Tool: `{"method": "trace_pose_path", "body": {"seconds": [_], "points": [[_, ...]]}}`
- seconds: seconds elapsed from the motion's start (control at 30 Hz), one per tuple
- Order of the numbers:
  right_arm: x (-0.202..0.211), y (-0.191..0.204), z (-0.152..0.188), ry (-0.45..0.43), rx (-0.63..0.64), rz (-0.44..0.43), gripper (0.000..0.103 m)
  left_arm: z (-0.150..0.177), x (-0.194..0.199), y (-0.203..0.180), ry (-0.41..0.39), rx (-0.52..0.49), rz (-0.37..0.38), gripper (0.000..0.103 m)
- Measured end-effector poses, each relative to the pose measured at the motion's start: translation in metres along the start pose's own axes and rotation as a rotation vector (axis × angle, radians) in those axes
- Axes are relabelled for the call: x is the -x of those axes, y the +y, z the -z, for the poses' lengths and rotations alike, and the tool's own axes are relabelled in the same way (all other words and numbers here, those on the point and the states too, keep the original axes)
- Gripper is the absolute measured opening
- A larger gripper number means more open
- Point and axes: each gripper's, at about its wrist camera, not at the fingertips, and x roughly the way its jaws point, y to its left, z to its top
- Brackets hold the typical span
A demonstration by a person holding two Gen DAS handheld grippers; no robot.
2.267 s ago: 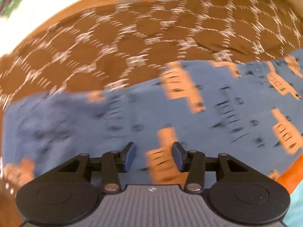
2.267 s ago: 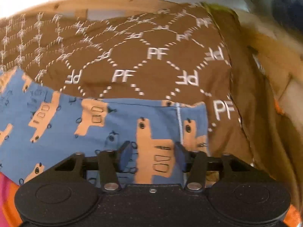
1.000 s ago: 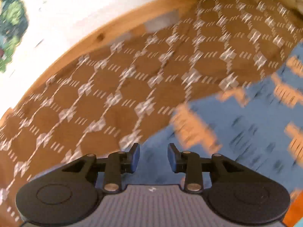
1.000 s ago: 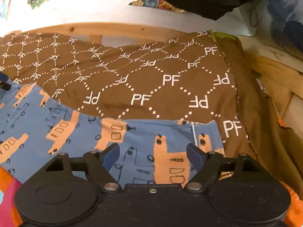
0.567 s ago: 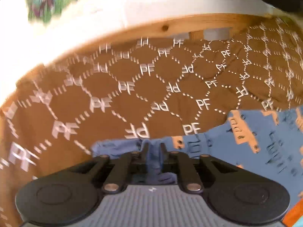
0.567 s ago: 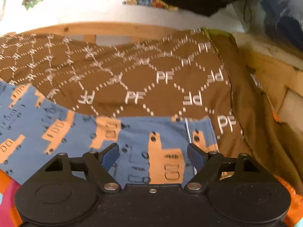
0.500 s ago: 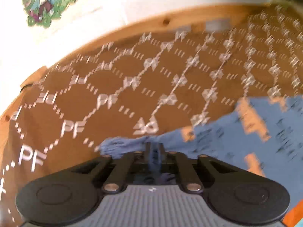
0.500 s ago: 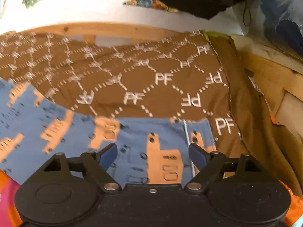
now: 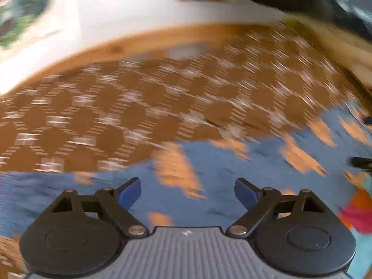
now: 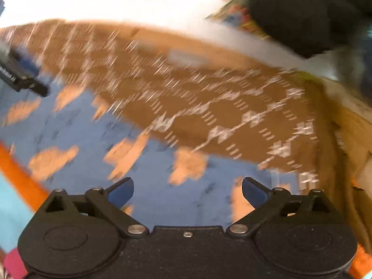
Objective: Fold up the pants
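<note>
The blue pants with orange prints lie flat on a brown patterned blanket. My left gripper hovers over the pants, its jaws opening wide with no cloth pinched between them. In the right wrist view the same pants spread below my right gripper, whose jaws are also opening and grip nothing. The other gripper's black body shows at the left edge of the right wrist view. Both views are motion-blurred.
A wooden bed frame runs behind the blanket under a white wall. An orange and turquoise cloth lies under the pants' near edge. A dark garment hangs at the upper right.
My left gripper was shut on a bunched edge of the pants and has let it go, swinging right over the flat cloth. The right gripper's jaws widened and it rolled and shifted.
</note>
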Motion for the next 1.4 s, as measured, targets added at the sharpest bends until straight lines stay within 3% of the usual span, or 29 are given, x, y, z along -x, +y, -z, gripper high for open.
{"method": "trace_pose_path", "body": {"seconds": [0.07,0.1,0.17,0.2,0.23,0.3,0.37,0.5,0.6,0.73,0.9,1.07,1.17,1.3,1.4], "points": [[-0.013,0.017,0.008,0.088,0.099,0.066,0.097,0.012,-0.017,-0.029,0.08,-0.107,-0.049,0.091],[-0.013,0.017,0.01,0.088,0.101,0.093,0.101,0.02,-0.026,-0.036,0.128,-0.14,-0.097,0.091],[-0.012,0.01,0.01,0.089,0.078,0.175,0.102,0.032,-0.03,-0.029,0.135,-0.074,-0.107,0.095],[-0.008,0.005,0.01,0.076,0.063,0.221,0.101,0.034,-0.028,-0.018,0.09,0.019,-0.067,0.095],[0.0,-0.004,0.008,0.054,0.022,0.247,0.1,0.033,-0.026,-0.006,0.121,0.078,-0.04,0.095],[0.019,-0.019,0.002,-0.003,-0.075,0.24,0.101,0.029,-0.02,0.013,0.15,0.155,0.001,0.094],[0.037,-0.028,-0.012,-0.021,-0.127,0.221,0.102,0.022,-0.003,0.02,0.115,0.129,0.014,0.095],[0.06,-0.049,-0.051,0.037,-0.22,0.095,0.102,-0.008,0.037,0.022,0.02,0.012,0.009,0.098],[0.071,-0.066,-0.08,0.092,-0.309,0.065,0.102,-0.036,0.072,0.024,-0.051,0.008,0.016,0.103],[0.083,-0.091,-0.094,0.177,-0.484,0.048,0.102,-0.065,0.109,0.028,-0.053,0.0,0.02,0.103],[0.093,-0.116,-0.06,0.119,-0.646,-0.001,0.102,-0.092,0.131,0.006,-0.019,-0.101,-0.022,0.103],[0.079,-0.133,-0.005,0.091,-0.74,0.072,0.101,-0.112,0.132,-0.027,0.013,-0.206,-0.029,0.103],[0.071,-0.137,0.029,0.075,-0.849,0.055,0.099,-0.131,0.114,-0.052,0.041,-0.235,0.019,0.103],[0.065,-0.148,0.058,0.068,-0.995,0.037,0.093,-0.157,0.067,-0.109,0.008,-0.381,0.041,0.103],[0.061,-0.154,0.065,0.04,-1.033,-0.012,0.09,-0.172,0.022,-0.157,-0.021,-0.465,0.137,0.103]]}}
